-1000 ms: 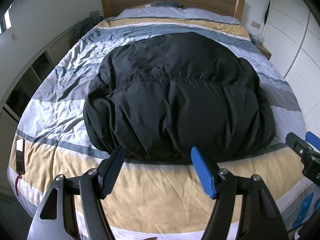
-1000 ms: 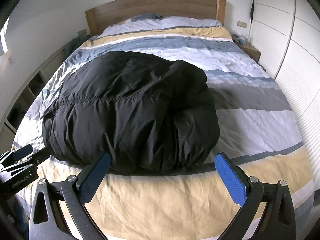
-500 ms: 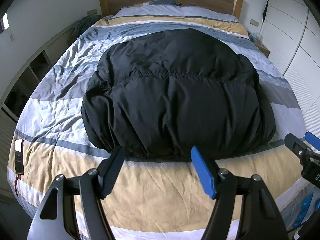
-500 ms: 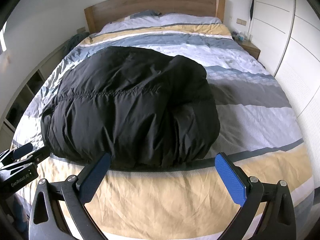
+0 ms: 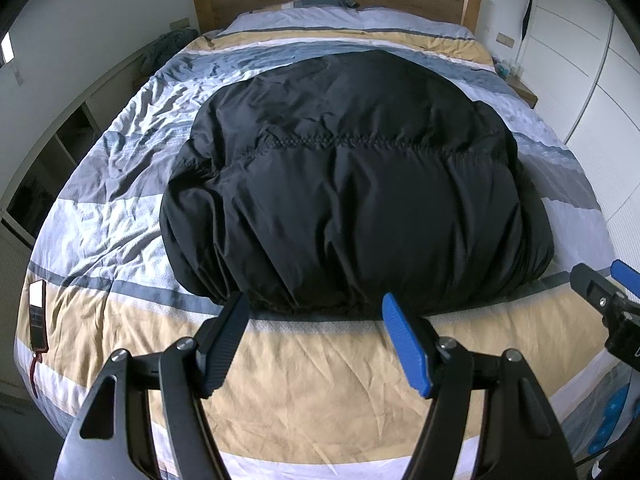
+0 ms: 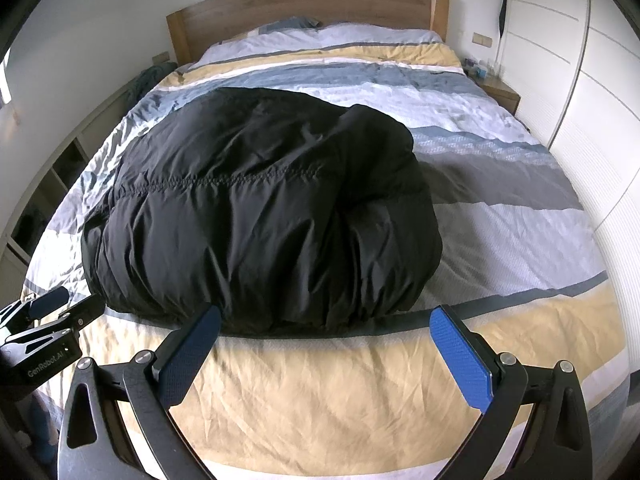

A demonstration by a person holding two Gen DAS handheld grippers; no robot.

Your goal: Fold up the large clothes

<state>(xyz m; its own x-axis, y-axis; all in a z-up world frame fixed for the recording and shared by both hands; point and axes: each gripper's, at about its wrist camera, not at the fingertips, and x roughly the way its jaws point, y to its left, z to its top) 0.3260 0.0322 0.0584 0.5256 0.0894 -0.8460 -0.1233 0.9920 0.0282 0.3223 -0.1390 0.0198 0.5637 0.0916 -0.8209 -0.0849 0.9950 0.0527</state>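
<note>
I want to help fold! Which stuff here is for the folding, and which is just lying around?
For folding: black puffy jacket, left gripper, right gripper.
Just lying about: phone on the striped duvet, pillow, nightstand.

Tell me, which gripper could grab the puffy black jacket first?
Probably the left gripper: its open jaws sit right at the near hem of the puffy black quilted jacket. The right gripper, also open, has one side over bare striped duvet, past the jacket's edge.
</note>
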